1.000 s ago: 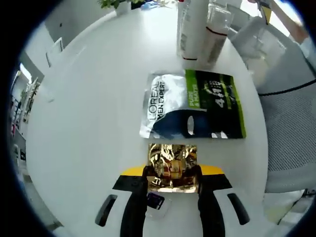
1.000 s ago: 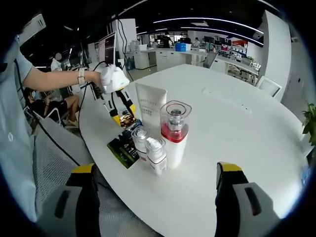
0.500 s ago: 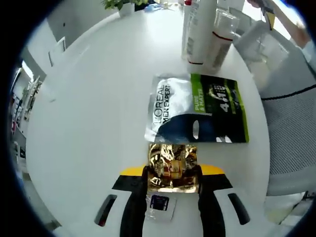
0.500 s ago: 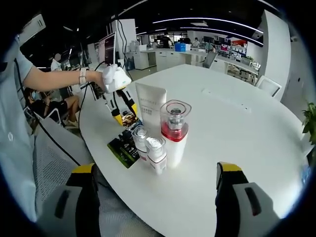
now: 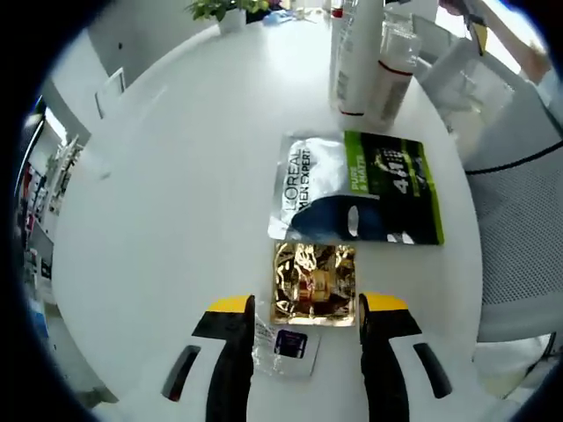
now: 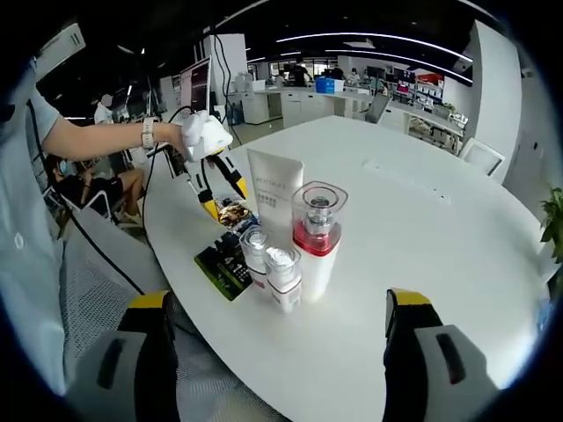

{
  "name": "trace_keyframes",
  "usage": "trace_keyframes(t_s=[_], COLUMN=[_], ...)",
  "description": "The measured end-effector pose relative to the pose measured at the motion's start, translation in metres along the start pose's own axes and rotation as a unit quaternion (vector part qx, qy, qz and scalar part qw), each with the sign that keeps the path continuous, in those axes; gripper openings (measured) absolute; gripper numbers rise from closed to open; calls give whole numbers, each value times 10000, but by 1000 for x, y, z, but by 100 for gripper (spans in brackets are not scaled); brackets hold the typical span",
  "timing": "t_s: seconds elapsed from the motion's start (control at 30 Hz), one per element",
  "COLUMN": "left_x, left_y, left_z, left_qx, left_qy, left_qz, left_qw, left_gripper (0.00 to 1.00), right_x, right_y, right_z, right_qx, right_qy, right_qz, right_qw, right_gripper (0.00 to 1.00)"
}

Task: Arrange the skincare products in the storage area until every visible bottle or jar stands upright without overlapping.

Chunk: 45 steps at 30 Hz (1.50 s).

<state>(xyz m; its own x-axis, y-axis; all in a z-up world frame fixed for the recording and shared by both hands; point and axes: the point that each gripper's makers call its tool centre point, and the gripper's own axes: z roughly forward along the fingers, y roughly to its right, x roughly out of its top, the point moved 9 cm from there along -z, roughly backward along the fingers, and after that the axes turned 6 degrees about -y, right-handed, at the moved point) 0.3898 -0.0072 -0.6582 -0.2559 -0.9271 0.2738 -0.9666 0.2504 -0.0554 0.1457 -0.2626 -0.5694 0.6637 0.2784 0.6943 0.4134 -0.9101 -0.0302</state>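
Note:
A gold foil sachet (image 5: 314, 283) lies flat on the white table (image 5: 176, 202), just ahead of my left gripper (image 5: 308, 304), whose jaws stand open on either side of its near edge. A small clear sachet with a dark label (image 5: 286, 344) lies between the jaws. Beyond is a silver and green face-mask packet (image 5: 361, 186), then a white tube (image 5: 356, 53) and a clear bottle (image 5: 393, 66), both upright. My right gripper (image 6: 280, 299) is open and empty, facing the white tube (image 6: 274, 189), a red-and-clear bottle (image 6: 317, 237) and two small bottles (image 6: 255, 251), all upright. The left gripper (image 6: 211, 180) hangs over the gold sachet (image 6: 236, 214).
A person's hand (image 6: 198, 136) holds the left gripper, and a mesh chair (image 6: 97, 272) stands at the table's near edge. A potted plant (image 5: 220, 9) sits at the far side. The round table has wide bare surface beyond the bottles (image 6: 422, 202).
My left jaws have parted and let go of the gold sachet, which now lies on the table a little ahead of them. The small clear sachet shows more fully. The right gripper has barely moved.

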Motion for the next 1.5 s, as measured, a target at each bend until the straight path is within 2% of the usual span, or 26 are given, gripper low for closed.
trace_keyframes(t_s=[0.1, 0.33, 0.47, 0.7, 0.87, 0.97, 1.07, 1.13, 1.2, 1.27, 1.37, 1.5], left_x=[-6, -21, -21, -24, -17, -10, -5, -2, 4, 6, 9, 12], left_y=[-3, -9, -8, -5, 5, 9, 11, 12, 15, 17, 23, 19], left_z=[-2, 0, -5, -7, -9, -9, -5, -2, 0, -1, 3, 3], left_qx=[41, 145, 138, 220, 417, 465, 452, 425, 303, 271, -49, 14], left_qy=[-26, -282, -236, -301, -307, -146, -122, -126, 2, 5, 18, 42], left_qz=[-88, -95, 13, -23, 296, 367, 401, 472, 806, 716, 828, 715], left_qw=[9999, 9995, 9996, 9993, 9982, 9981, 9981, 9979, 9963, 9971, 9965, 9974], left_gripper=[46, 46, 49, 51, 61, 61, 62, 60, 55, 52, 46, 42], right_x=[0, 1, 1, -1, -1, -2, -1, -1, -1, -2, -3, -5], right_y=[-4, -5, -5, -7, -7, -7, -7, -7, -7, -6, -5, -5], right_z=[0, 1, 1, 3, 2, 2, 2, 1, 0, -1, -1, -1], right_qx=[34, 47, 45, 74, 73, 75, 80, 85, 65, 46, 28, 32], right_qy=[0, -25, -46, -82, -79, -83, -71, -58, -48, -46, -63, -58], right_qz=[-17, -31, -23, -11, 9, 14, 9, 3, 3, 25, 45, 66], right_qw=[10000, 10000, 10000, 9999, 9999, 9999, 9999, 9999, 10000, 10000, 10000, 10000], right_gripper=[100, 100, 100, 100, 100, 100, 100, 100, 100, 100, 100, 100])
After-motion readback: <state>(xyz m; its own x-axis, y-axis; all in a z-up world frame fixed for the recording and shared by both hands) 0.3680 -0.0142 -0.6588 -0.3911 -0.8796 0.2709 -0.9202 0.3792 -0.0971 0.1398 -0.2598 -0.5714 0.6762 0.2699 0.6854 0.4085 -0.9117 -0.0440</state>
